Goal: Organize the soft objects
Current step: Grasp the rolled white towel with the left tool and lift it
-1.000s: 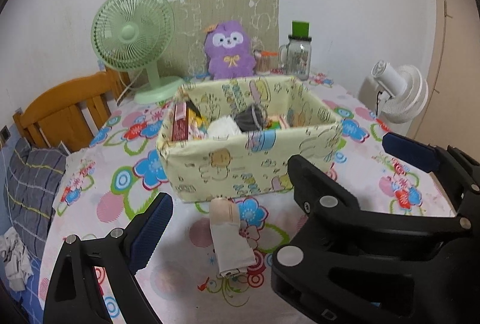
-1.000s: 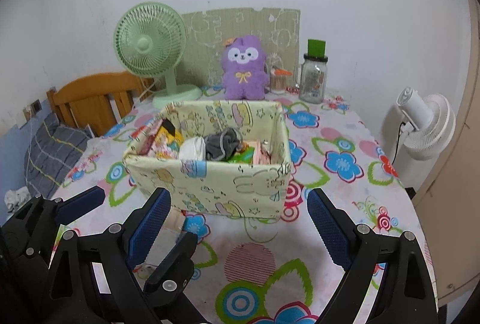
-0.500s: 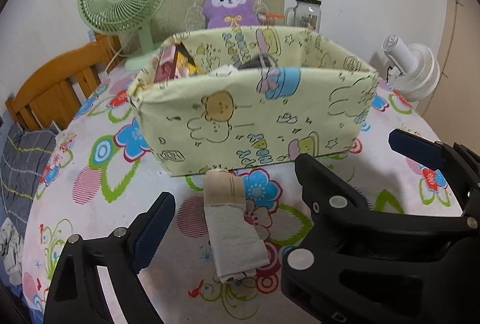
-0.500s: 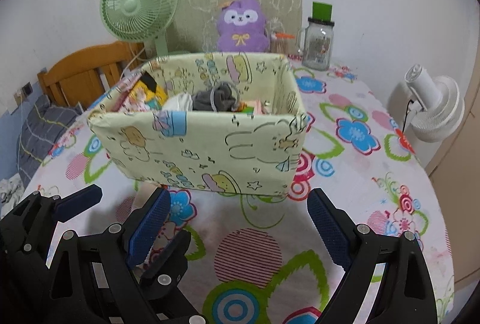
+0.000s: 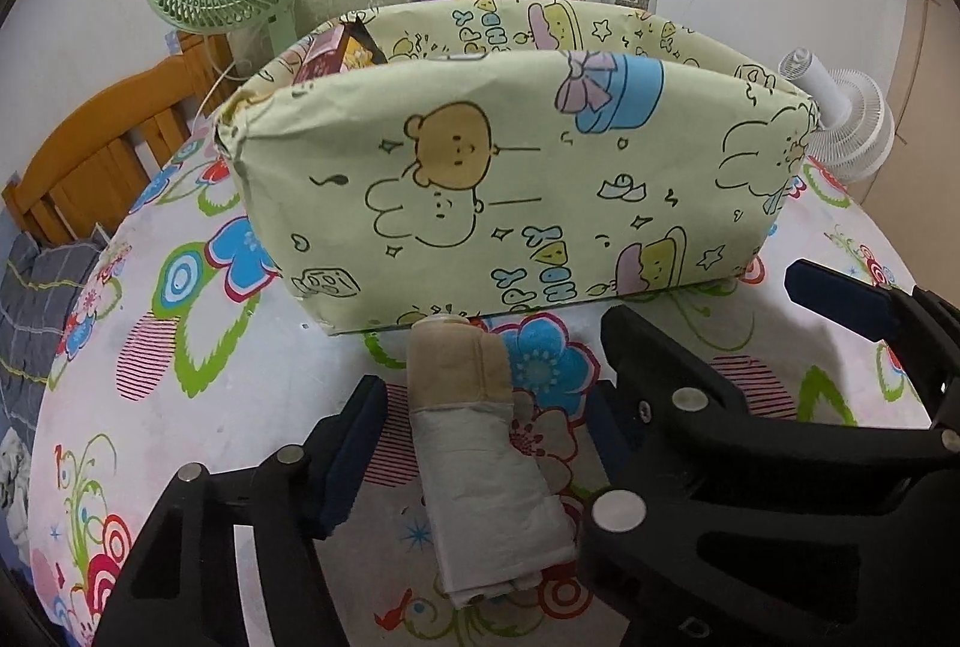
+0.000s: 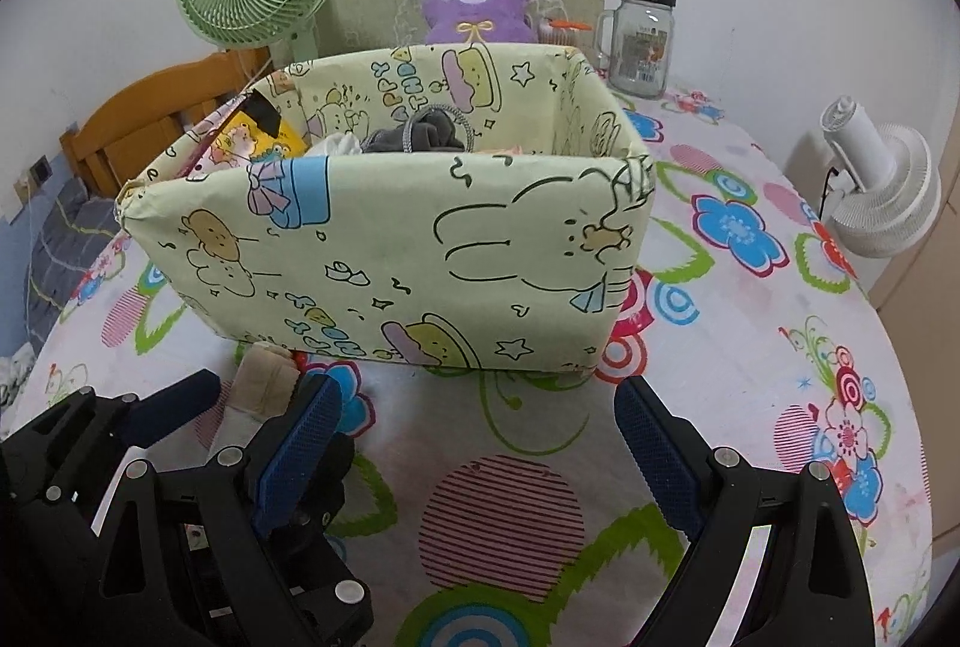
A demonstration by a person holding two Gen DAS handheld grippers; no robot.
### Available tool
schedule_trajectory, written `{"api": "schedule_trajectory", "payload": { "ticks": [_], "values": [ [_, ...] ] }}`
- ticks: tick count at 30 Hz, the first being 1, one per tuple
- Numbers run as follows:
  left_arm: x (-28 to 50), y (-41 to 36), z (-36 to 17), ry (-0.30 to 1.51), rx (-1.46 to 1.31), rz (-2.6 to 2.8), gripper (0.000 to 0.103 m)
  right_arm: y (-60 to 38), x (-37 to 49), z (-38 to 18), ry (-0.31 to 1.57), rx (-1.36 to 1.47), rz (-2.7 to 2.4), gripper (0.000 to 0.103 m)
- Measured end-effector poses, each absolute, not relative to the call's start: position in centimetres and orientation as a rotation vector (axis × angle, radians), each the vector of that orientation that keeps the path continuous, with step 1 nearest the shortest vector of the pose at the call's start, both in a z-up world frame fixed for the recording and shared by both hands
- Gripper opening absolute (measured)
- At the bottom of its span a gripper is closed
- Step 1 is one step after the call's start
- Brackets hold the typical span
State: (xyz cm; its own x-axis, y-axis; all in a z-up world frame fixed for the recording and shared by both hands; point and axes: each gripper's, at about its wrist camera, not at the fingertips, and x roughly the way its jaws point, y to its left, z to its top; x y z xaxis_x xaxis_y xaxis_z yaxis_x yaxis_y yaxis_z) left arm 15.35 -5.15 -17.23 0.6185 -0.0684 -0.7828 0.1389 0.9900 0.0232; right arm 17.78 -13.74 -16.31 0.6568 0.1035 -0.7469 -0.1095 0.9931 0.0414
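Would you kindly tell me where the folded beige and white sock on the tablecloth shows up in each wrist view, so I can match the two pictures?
Left wrist view: the folded sock lies bottom centre, between the left claw pads, which do not press it.
Right wrist view: the sock peeks out lower left, partly hidden by the claws.
Shared landmark: the yellow cartoon-print box right behind the sock.

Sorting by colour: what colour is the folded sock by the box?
Beige cuff, pale grey foot; left wrist view.

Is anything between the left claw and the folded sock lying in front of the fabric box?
Nothing visible. The left claw already straddles the folded sock, its jaws just closing but not yet pressing. The fabric box stands just beyond.
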Motion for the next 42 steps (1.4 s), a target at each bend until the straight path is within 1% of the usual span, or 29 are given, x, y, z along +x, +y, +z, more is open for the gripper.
{"api": "schedule_trajectory", "payload": {
  "ticks": [3,7,9,10,11,12,13,14,17,21,42],
  "values": [
    [15.2,-5.0,-17.3,0.89,0.075,-0.125,0.069,-13.5,17.9,-16.5,0.85,-0.012,0.125,0.094],
    [15.0,-4.9,-17.4,0.889,0.059,-0.138,0.064,-13.4,17.9,-16.8,0.857,-0.005,0.127,0.094],
    [14.9,-4.8,-17.2,0.892,0.046,-0.14,0.052,-13.4,17.8,-16.7,0.855,0.0,0.125,0.094],
    [14.8,-4.8,-17.2,0.892,0.045,-0.143,0.044,-13.5,17.8,-16.7,0.855,0.001,0.124,0.094],
    [14.7,-4.9,-17.1,0.893,0.043,-0.146,0.037,-13.5,17.7,-16.6,0.855,0.002,0.123,0.094],
    [14.7,-4.9,-17.1,0.895,0.042,-0.149,0.034,-13.5,17.6,-16.6,0.855,0.002,0.122,0.094],
    [14.6,-4.9,-17.1,0.897,0.041,-0.151,0.027,-13.5,17.5,-16.5,0.854,0.003,0.121,0.094],
    [14.5,-4.9,-17.0,0.9,0.036,-0.151,0.022,-13.6,17.4,-16.5,0.853,0.006,0.122,0.094],
    [14.2,-4.9,-16.9,0.902,0.029,-0.151,0.017,-13.7,17.0,-16.2,0.847,0.01,0.121,0.094],
    [13.5,-5.2,-16.3,0.892,0.027,-0.154,0.015,-13.7,16.4,-15.7,0.838,0.014,0.123,0.094],
    [9.8,-5.5,-11.0,0.76,0.047,-0.137,0.015,-14.4,12.2,-10.6,0.734,0.074,0.145,0.095]
  ]
}}
